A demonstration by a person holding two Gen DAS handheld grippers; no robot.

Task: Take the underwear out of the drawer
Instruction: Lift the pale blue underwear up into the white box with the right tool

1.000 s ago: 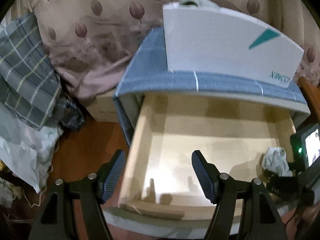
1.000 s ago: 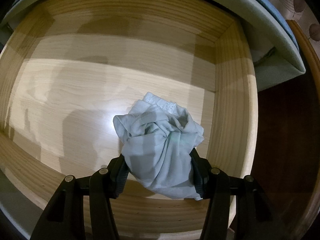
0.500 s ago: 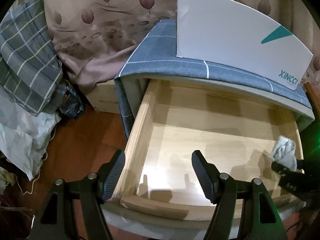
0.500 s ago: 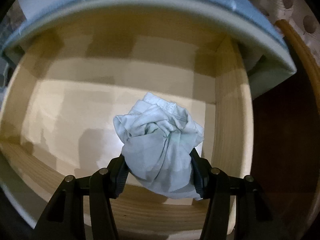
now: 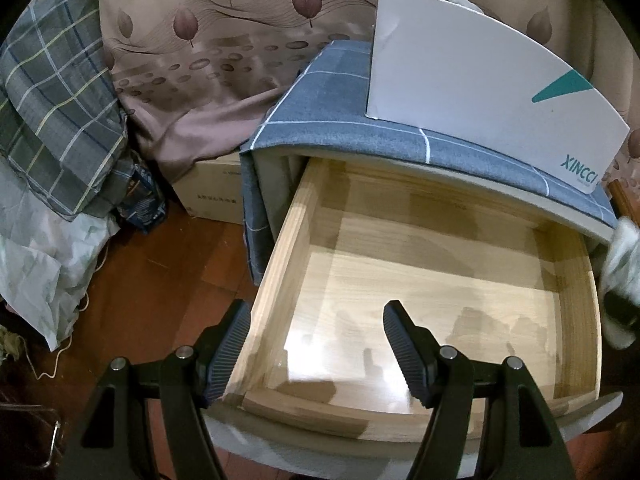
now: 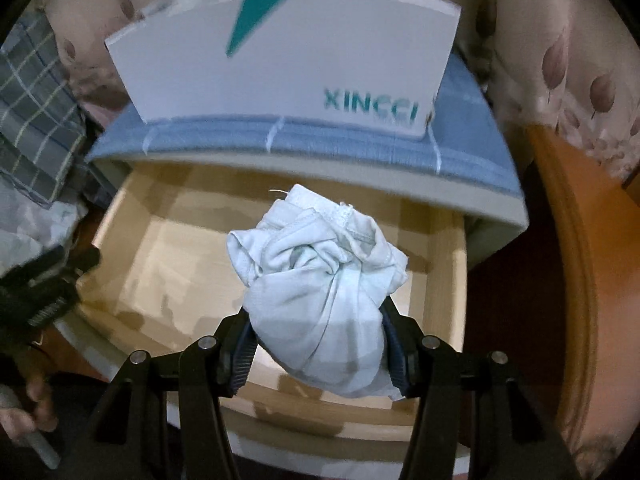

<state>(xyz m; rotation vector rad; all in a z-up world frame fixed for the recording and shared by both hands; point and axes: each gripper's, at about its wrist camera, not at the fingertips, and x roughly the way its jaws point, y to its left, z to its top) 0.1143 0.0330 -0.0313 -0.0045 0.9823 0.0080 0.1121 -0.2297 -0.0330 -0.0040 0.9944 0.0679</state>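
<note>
My right gripper [image 6: 316, 356] is shut on a crumpled pale blue-white underwear [image 6: 320, 280] and holds it in the air above the open wooden drawer [image 6: 444, 280]. The underwear also shows blurred at the right edge of the left wrist view [image 5: 622, 264]. My left gripper [image 5: 316, 344] is open and empty, hovering over the drawer's front left corner [image 5: 280, 280]. The drawer's inside shows bare wood in both views.
A white XINCCI box [image 5: 480, 92] stands on the nightstand's blue checked cloth [image 5: 332, 120]. A plaid blanket [image 5: 52, 120] and a cardboard box [image 5: 212, 188] lie to the left on the wooden floor. A wooden bed frame [image 6: 568, 260] is on the right.
My right gripper has lifted the underwear up out of the drawer and pulled back. The left gripper has drawn back and up a little, still open.
</note>
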